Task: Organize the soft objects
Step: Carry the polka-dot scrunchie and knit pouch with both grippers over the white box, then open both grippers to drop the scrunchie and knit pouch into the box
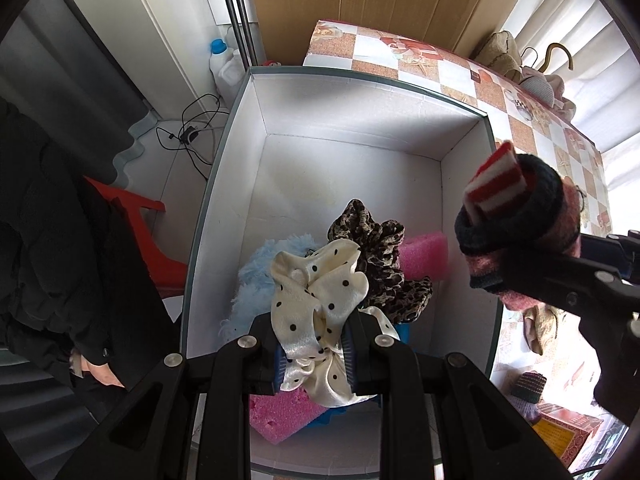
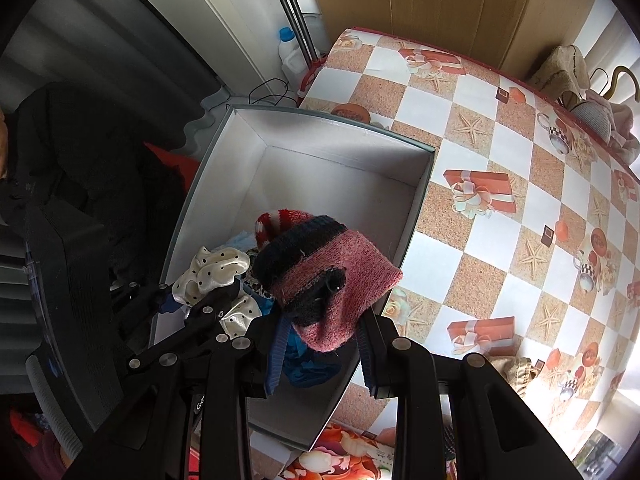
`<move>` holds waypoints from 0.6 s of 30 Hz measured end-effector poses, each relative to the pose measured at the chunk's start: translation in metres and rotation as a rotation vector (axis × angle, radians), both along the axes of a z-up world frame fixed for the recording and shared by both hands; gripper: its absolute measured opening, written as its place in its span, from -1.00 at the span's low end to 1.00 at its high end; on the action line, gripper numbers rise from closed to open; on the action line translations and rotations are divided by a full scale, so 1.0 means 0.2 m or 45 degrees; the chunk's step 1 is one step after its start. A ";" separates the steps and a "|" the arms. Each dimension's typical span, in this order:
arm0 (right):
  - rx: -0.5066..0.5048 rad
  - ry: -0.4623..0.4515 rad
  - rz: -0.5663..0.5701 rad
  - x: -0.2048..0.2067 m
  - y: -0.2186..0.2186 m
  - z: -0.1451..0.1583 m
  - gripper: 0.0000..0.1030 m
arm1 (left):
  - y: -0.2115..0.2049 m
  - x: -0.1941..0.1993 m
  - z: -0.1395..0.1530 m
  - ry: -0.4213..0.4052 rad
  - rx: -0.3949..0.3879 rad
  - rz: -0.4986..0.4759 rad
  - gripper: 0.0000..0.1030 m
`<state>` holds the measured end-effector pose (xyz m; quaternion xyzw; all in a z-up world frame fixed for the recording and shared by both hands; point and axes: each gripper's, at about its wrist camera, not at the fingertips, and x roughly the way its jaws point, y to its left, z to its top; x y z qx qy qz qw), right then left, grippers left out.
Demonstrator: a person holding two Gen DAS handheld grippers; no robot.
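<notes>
Two soft things hang over the box [image 1: 224,184]: the left hand-held gripper [image 1: 314,360] clamps the dotted scrunchie [image 1: 316,292], the right hand-held gripper [image 2: 320,344] clamps the rolled socks [image 2: 328,276], and next both probably must release.

The left gripper [image 1: 314,356] is matte black, built from angular link arms with cut-out slots, joined by round silver pivot screws. Its fingers [image 1: 349,354] carry ribbed blue pads. The right gripper [image 2: 320,350] matches: black links, silver screws, ribbed blue pads on its fingers [image 2: 277,354]. At nine o'clock, a dark sleeve [image 1: 60,240] shows.
</notes>
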<state>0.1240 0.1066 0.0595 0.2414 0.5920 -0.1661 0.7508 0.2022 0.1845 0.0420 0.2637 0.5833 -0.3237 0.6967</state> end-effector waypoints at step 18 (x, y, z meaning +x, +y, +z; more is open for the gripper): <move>-0.059 0.006 -0.007 -0.10 -0.04 0.13 1.00 | 0.05 -0.08 0.13 -0.036 -0.148 0.019 0.81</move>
